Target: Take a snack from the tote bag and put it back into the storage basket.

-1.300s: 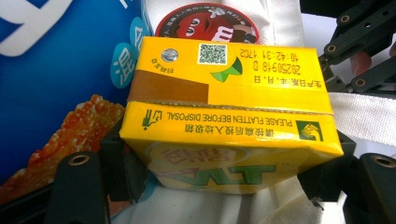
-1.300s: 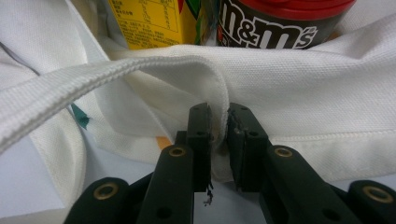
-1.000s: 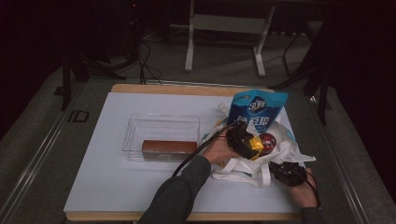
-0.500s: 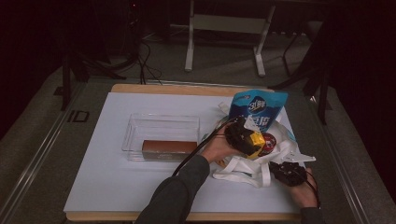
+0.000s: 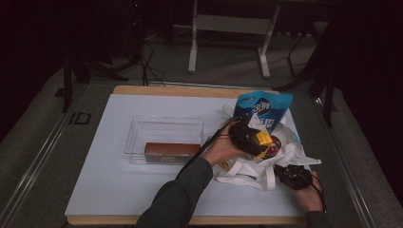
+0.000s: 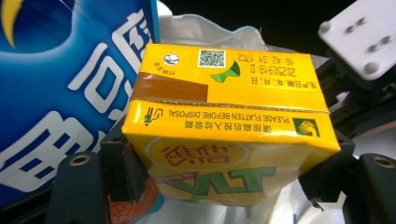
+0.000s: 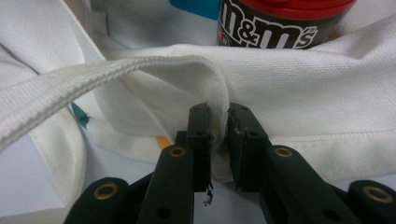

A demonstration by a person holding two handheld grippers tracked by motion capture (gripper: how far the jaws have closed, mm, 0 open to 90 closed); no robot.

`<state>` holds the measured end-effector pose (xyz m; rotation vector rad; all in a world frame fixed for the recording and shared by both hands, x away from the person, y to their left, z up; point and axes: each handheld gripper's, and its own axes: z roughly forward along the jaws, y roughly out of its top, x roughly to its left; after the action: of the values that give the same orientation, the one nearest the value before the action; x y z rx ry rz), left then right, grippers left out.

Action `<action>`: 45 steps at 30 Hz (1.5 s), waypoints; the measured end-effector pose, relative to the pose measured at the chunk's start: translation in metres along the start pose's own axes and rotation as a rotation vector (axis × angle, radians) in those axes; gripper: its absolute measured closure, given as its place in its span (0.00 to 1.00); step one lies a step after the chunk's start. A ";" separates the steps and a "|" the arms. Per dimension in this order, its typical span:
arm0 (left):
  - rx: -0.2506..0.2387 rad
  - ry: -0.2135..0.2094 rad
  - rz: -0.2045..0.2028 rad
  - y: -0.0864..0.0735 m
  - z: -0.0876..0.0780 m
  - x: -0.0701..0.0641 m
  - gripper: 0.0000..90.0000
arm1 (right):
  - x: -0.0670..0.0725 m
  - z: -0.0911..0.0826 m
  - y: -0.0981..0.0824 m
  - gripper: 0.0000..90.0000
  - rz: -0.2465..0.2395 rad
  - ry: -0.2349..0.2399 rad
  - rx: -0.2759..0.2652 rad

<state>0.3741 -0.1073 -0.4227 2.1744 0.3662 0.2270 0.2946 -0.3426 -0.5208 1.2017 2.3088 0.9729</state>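
Carton of yellow lemon tea [image 6: 229,126] sits clamped in the left claw [image 5: 252,137], over the white tote bag [image 5: 266,164] at the desk's [image 5: 119,190] right side. The right claw [image 7: 219,135] pinches the bag's edge, likely holding its mouth open for loading.

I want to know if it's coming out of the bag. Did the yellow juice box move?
Yes. The yellow juice box in the left gripper shifted slightly right, farther from the clear tray, over the white bag.

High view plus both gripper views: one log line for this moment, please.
left gripper: shut on yellow drink carton, above white bag | right gripper: shut on bag fabric | clear tray: holds brown box
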 end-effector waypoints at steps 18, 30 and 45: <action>-0.003 0.018 -0.023 0.002 -0.029 0.001 0.32 | 0.000 0.000 0.000 0.88 0.001 0.000 -0.001; -0.021 0.041 -0.038 0.002 -0.045 0.003 0.32 | 0.000 0.000 0.000 0.88 0.000 0.001 -0.002; -0.036 0.074 -0.044 -0.001 -0.066 0.006 0.32 | 0.000 0.000 -0.001 0.88 0.001 0.002 -0.004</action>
<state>0.3604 -0.0548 -0.3851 2.1240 0.4483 0.2874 0.2943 -0.3430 -0.5212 1.2013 2.3073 0.9787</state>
